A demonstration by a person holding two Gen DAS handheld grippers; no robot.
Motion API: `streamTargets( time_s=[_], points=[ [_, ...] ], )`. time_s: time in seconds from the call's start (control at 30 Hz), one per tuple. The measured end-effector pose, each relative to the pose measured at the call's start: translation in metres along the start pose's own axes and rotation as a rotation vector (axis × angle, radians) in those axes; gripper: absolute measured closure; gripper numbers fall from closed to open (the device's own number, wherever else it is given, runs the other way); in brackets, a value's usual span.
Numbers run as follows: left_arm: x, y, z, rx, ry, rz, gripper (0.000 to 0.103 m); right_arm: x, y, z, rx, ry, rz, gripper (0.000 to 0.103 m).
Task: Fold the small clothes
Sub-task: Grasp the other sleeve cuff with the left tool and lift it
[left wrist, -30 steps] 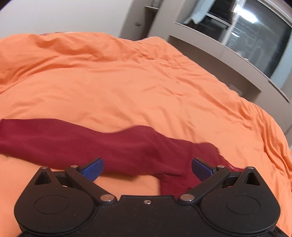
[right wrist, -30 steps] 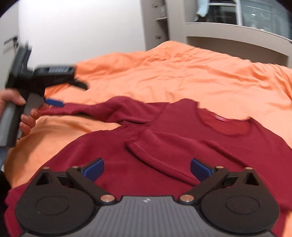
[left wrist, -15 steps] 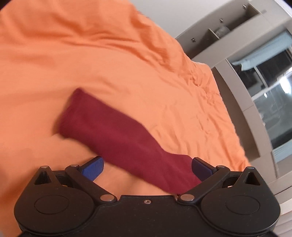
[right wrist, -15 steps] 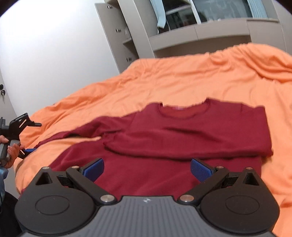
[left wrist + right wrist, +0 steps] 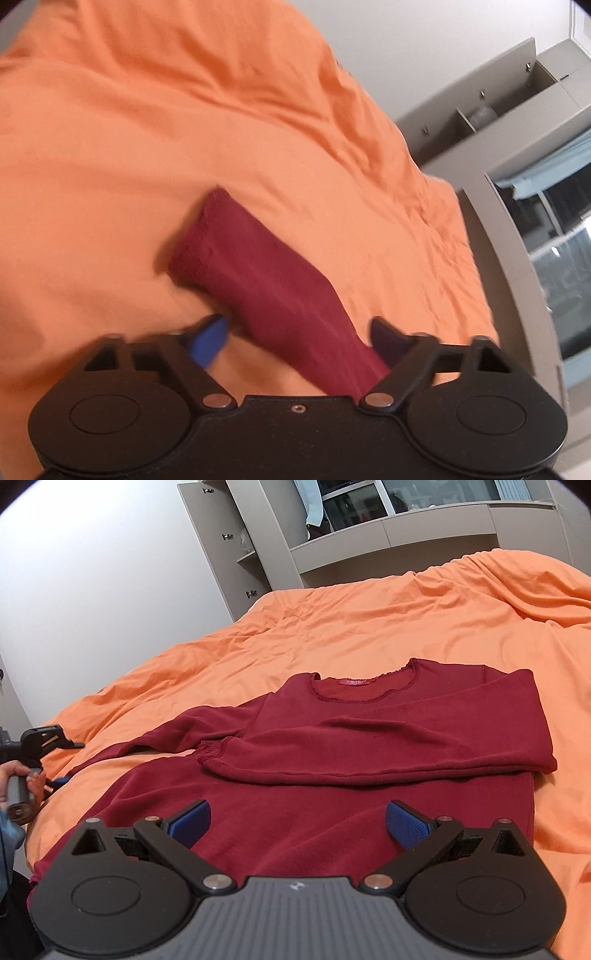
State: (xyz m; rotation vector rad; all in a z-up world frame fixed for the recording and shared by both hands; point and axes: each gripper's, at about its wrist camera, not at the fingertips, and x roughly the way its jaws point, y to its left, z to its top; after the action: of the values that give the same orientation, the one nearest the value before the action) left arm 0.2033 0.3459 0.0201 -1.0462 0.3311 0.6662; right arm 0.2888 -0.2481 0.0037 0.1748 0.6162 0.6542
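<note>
At the far left of the right wrist view, a hand (image 5: 9, 781) grips the handle of the left gripper (image 5: 55, 771), low at the bed's edge by the tip of the sleeve (image 5: 173, 733). In its own view the left gripper (image 5: 299, 334) has the sleeve (image 5: 258, 280) running between its blue pads; its jaws have just been closing, yet they stand apart with a gap showing on either side of the cloth, though blur softens the pads. The red top (image 5: 369, 746) lies flat on the orange duvet (image 5: 369, 627), neckline away from the camera, its other sleeve already folded across the chest. The right gripper (image 5: 299, 821) hovers over the top's lower part, jaws wide apart and empty. A grey cabinet (image 5: 229, 539) stands behind the bed.
</note>
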Motion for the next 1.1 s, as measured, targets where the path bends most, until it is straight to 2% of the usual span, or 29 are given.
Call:
streamTargets(
  time_s=[0.13,0.2,0.33,0.43,0.53,0.7,0.8,0.9,1.0,1.1],
  points=[
    [0.013,-0.014,0.003,0.052,-0.086,0.05,0.074,-0.001,0.0,0.0,-0.003,0.0,0.001,0.0],
    [0.017,-0.022,0.004,0.113,-0.113,0.04,0.088,-0.001,0.0,-0.001,-0.007,-0.001,0.003,0.0],
    [0.012,-0.041,0.01,0.181,-0.193,-0.034,0.092,-0.003,-0.001,-0.002,-0.004,-0.006,0.009,0.0],
    [0.008,-0.064,0.01,0.291,-0.261,-0.087,0.094,-0.006,-0.004,-0.001,0.013,-0.02,0.011,0.0],
    [0.004,-0.094,0.001,0.391,-0.285,-0.164,0.095,-0.01,-0.009,0.0,0.038,-0.029,0.017,0.0],
    [-0.024,-0.172,-0.031,0.709,-0.37,-0.334,0.095,-0.019,-0.021,0.0,0.095,-0.051,0.016,0.0],
    [-0.047,-0.219,-0.052,0.858,-0.404,-0.461,0.095,-0.029,-0.033,0.004,0.146,-0.084,-0.01,0.0],
    [-0.062,-0.257,-0.075,0.947,-0.389,-0.55,0.095,-0.043,-0.048,0.009,0.183,-0.118,-0.069,0.0],
    [-0.066,-0.287,-0.102,1.017,-0.323,-0.624,0.095,-0.057,-0.065,0.014,0.235,-0.159,-0.137,0.0],
    [-0.062,-0.308,-0.144,1.1,-0.247,-0.673,0.095,-0.072,-0.084,0.02,0.281,-0.207,-0.186,0.0]
  ],
)
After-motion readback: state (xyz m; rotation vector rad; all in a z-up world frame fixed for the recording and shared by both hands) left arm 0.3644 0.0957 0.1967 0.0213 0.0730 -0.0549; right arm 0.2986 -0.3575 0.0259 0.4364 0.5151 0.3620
